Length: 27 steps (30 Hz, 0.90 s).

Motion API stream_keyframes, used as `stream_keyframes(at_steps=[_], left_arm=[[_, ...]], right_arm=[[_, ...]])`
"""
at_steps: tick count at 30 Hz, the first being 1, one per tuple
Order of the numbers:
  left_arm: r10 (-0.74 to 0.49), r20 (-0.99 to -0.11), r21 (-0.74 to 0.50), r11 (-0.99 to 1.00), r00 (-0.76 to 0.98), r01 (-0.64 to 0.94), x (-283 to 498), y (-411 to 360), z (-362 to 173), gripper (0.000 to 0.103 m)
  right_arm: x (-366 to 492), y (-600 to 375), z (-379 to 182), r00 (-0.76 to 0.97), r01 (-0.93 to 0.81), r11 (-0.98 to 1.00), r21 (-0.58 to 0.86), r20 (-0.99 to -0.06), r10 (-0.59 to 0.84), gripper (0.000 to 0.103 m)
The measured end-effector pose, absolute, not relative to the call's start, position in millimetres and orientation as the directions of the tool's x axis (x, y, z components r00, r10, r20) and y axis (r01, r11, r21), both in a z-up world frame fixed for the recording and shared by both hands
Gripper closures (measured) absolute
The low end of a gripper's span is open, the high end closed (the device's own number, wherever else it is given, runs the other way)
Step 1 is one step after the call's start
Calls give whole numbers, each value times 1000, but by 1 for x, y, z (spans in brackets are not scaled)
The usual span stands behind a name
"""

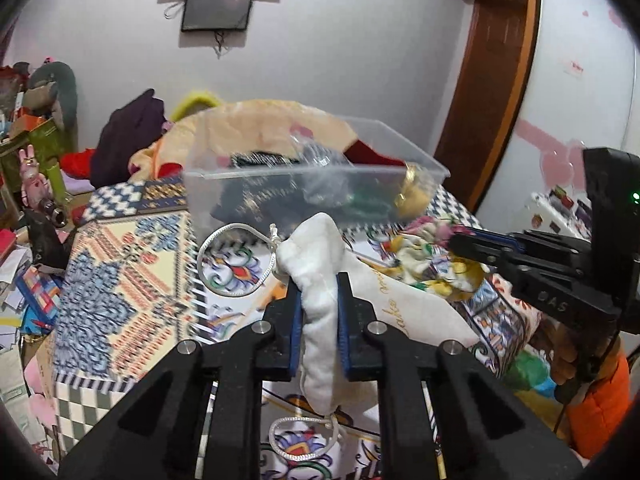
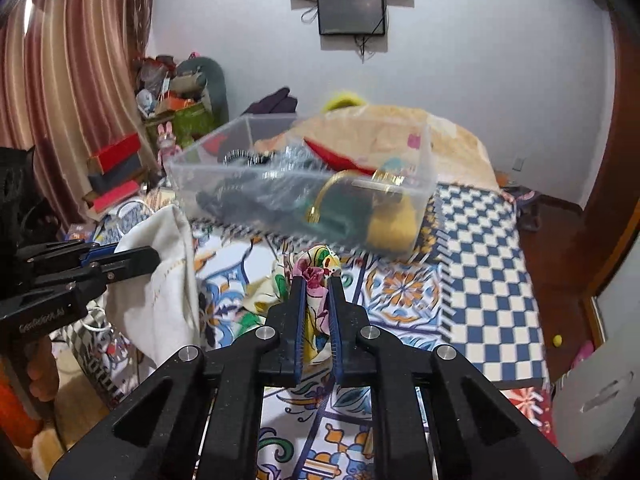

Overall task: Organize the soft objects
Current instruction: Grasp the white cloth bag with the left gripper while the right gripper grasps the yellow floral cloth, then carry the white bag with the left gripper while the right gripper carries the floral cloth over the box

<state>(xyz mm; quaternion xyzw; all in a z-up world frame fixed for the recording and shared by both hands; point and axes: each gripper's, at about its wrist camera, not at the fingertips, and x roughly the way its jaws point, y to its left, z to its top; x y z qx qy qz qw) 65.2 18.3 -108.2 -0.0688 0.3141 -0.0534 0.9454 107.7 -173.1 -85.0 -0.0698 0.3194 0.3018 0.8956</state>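
My left gripper [image 1: 319,282] is shut on a white drawstring pouch [image 1: 320,320] and holds it above the patterned bed; its cord loop [image 1: 232,260] hangs to the left. The pouch also shows in the right wrist view [image 2: 160,280], with the left gripper [image 2: 152,258]. My right gripper [image 2: 317,280] is shut on a floral cloth [image 2: 316,268], also seen in the left wrist view [image 1: 424,248] with the right gripper [image 1: 454,242]. A clear plastic box [image 1: 320,184] [image 2: 304,196] holding dark, green and yellow soft items sits on the bed just beyond both grippers.
The patterned bedspread [image 1: 120,272] [image 2: 488,280] covers the bed. A peach blanket [image 2: 400,128] and dark clothes [image 1: 128,140] lie behind the box. Cluttered boxes and toys [image 1: 32,160] stand at the left. A wooden door frame [image 1: 492,80] is at the right.
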Motion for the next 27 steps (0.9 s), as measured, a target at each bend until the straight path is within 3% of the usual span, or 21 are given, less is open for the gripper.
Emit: stream_keyframes(at_steps=[14, 18, 20, 22, 24, 27], left_arm=[[-44, -480, -145, 989, 876, -29, 78, 54, -52, 89], [-42, -475, -153, 988, 879, -35, 81, 57, -52, 89], [-47, -481, -157, 987, 875, -33, 81, 56, -54, 88], [-54, -493, -161, 986, 868, -30, 80, 56, -60, 89], [-56, -505, -160, 987, 861, -30, 81, 55, -65, 88], [-53, -516, -161, 986, 855, -36, 82, 55, -68, 88]], right_arm=[[105, -183, -26, 708, -574, 817, 51, -469, 527, 94], [112, -185, -31, 695, -565, 822, 72, -495, 522, 93], [118, -187, -43, 684, -552, 831, 63, -537, 495, 83], [123, -189, -59, 675, -531, 846, 51, -578, 458, 43], [126, -195, -73, 674, -505, 862, 45, -604, 426, 25], [137, -201, -96, 632, -484, 873, 54, -668, 392, 22]])
